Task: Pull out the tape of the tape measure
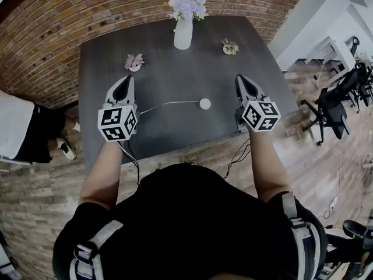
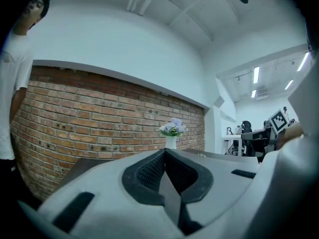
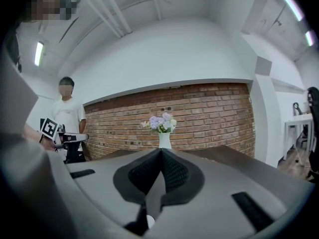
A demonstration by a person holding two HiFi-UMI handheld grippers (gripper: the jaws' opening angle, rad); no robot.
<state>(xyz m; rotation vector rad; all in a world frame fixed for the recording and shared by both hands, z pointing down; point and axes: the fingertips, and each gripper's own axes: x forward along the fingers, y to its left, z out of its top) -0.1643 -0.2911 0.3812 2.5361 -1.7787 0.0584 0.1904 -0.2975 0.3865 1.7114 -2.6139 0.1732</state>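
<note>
A small round white tape measure [image 1: 204, 103] lies on the dark table [image 1: 175, 74], between my two grippers. A thin pale length of tape [image 1: 169, 104] runs left from it and ends beside the left gripper's body, not in its jaws. My left gripper [image 1: 126, 78] [image 2: 165, 151] hovers over the table's left side, its jaws closed together with nothing between them. My right gripper [image 1: 240, 77] [image 3: 160, 150] is to the right of the tape measure, also shut and empty. Both point toward the far side of the table.
A white vase of purple flowers [image 1: 183, 31] stands at the table's far edge. A pink flower ornament [image 1: 134, 62] lies far left and a small dried sprig [image 1: 229, 46] far right. A person [image 1: 23, 133] stands left of the table. Office chairs [image 1: 335, 101] are at the right.
</note>
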